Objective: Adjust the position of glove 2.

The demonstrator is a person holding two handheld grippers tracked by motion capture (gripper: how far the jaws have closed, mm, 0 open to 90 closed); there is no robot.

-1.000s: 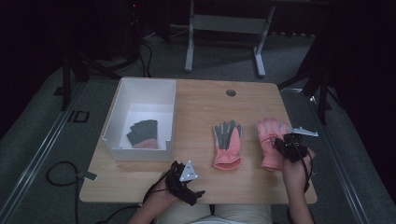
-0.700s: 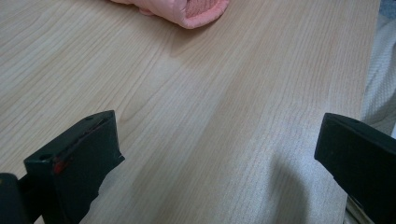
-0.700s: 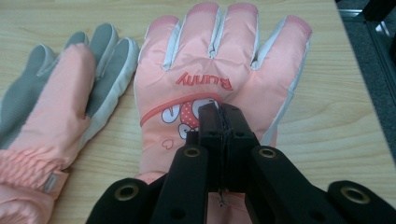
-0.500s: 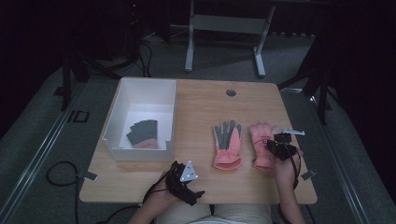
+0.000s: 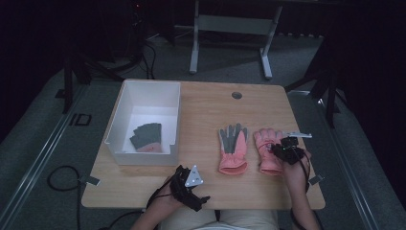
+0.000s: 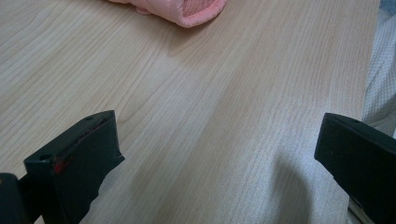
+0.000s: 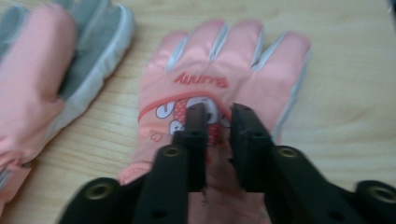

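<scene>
Your right gripper (image 7: 219,109) stands over the back of the pink glove (image 7: 224,79) at the right side of the table (image 5: 201,110). Its jaws have just been opening to a narrow gap, with a fold of glove between them.

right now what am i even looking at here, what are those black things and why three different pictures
A person sits at a wooden table and holds a hand-operated grasping tool in each hand; there is no robot arm. The high view looks down from above. The other two pictures come from small cameras riding on each tool, looking along its two black jaws.

The left tool rests near the table's front edge, jaws wide apart with bare wood between them.

The right tool is down over the back of a pink glove printed with a cartoon. Its jaws have just been opening a little, with a narrow gap and glove fabric between them.

Beside it lies a second pink glove, grey palm up. A white box at the left contains a dark grey glove.
</scene>
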